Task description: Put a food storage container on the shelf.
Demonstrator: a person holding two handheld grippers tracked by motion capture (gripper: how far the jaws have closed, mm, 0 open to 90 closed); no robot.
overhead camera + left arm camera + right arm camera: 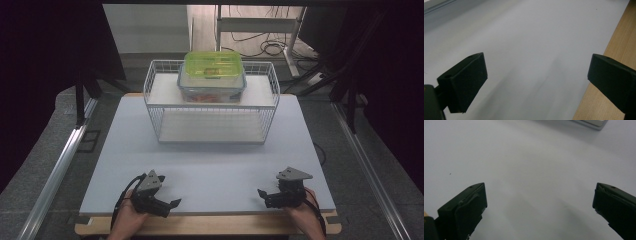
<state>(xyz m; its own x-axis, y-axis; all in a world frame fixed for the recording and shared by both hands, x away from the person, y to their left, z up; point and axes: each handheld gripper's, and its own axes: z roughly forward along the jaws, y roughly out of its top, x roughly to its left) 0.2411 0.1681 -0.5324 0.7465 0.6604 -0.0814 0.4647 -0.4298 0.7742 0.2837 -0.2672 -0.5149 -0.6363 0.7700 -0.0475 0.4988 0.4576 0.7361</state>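
A white wire rack (210,125) with two shelf levels stands at the back middle of the white board (210,165). On its upper shelf sits a clear plastic box with a green lid (212,64), seemingly stacked on a second clear box (211,90) with orange contents. My left gripper (170,207) rests near the front left edge, jaws wide apart with nothing between them. In the left gripper view, the left gripper (536,80) hangs over bare board. My right gripper (264,198) is at the front right, also open and empty. The right gripper view shows the right gripper (539,205) above bare board.
The white board lies on a wooden table whose edge (210,225) shows along the front and again as the wooden edge (616,37) beside the left jaws. Metal rails (60,165) run along both sides. Cables (270,47) and a frame lie on the floor behind the rack.
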